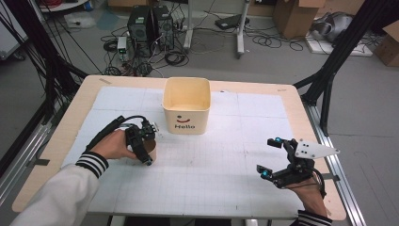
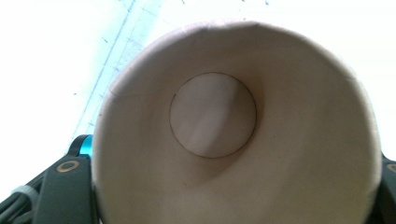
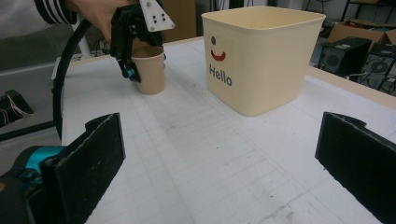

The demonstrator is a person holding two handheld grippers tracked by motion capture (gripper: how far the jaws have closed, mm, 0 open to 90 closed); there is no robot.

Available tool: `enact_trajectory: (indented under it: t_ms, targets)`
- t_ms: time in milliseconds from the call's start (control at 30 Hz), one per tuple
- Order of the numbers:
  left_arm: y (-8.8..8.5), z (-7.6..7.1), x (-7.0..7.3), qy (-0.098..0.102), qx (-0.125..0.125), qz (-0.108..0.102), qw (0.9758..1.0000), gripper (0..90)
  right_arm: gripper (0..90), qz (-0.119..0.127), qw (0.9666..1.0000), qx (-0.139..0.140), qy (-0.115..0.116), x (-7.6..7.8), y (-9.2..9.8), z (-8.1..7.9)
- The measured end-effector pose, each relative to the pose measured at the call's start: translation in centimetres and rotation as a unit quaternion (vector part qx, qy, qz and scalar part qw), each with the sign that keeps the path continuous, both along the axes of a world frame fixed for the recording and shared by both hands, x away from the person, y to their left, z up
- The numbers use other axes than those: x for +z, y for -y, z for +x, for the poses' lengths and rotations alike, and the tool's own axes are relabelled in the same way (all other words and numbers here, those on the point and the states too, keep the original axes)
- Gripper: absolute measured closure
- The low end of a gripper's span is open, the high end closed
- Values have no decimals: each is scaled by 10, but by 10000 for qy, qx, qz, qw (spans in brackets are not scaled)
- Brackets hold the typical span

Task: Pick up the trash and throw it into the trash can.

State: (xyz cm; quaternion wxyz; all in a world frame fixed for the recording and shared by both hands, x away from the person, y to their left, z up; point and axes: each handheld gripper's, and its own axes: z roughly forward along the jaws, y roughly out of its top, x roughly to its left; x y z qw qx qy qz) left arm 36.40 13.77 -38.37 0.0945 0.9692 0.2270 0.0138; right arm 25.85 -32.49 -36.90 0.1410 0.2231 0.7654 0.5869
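A brown paper cup [image 1: 151,149] stands upright on the white grid mat, left of centre. My left gripper [image 1: 145,151] reaches down over it from the left, and its jaws press on the cup's sides near the rim. The left gripper view looks straight into the empty paper cup [image 2: 212,116], with a black jaw at each lower corner. The right gripper view shows the same paper cup [image 3: 150,72] far off, with the left gripper [image 3: 144,63] clamped on it. My right gripper [image 1: 269,156] hovers low at the front right, open, with nothing between its jaws [image 3: 224,163].
A cream tub [image 1: 186,121] marked "Hello" with a smiley stands empty behind the cup, near the mat's middle back; the tub [image 3: 261,70] looms ahead of the right gripper. The white grid mat [image 1: 211,179] covers most of the wooden table. Cables and computer cases lie on the floor beyond.
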Motion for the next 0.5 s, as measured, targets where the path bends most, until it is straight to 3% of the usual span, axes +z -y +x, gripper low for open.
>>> enact_trajectory:
  t_ms: [233,500]
  targets:
    - [0,-1,2,17,64,-5,10000,337,3,9,10000,3,-15,0,0,0]
    - [0,-1,2,-2,64,15,10000,345,3,8,10000,6,-15,0,0,0]
